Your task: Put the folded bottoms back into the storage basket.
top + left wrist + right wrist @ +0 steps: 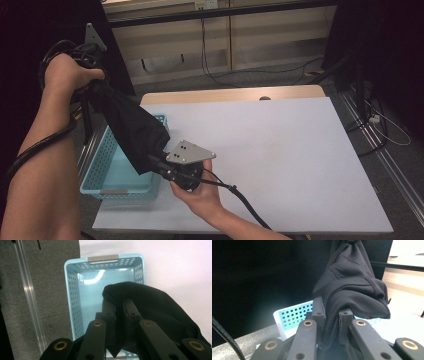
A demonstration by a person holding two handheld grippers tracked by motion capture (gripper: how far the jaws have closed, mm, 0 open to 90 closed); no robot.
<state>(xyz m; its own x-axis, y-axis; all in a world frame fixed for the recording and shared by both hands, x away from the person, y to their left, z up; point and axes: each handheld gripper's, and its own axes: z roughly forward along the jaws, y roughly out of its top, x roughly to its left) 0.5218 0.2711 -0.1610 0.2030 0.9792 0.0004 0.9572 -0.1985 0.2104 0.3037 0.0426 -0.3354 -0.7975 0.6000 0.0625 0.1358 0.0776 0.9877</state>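
So right now I've got a black cloth (131, 131) strung between both tools over the blue basket (107, 165), which sits at the left edge of the white table (280, 165). My left gripper (92, 62) is up high and pinched tight on one end, you can see in the left gripper view the jaws nearly together with a fold of fabric squeezed between them. My right gripper (165, 167) is lower, just beside the basket's near right corner, and it's clamped on the other end the same way, with cloth bunched between the pads (319, 312). The cloth hangs at a slant between them, sagging over the basket's right side. Handling-wise I'd say this thing is light and totally floppy, no stiffness at all, so it droops wherever it isn't held and will just collapse into a heap when let go. Not fragile, and the weave looks grippy enough that I doubt it slips. Best place to grab is a gathered fold or the hem, like the seam visible in the right gripper view, since a single layer could pull out.
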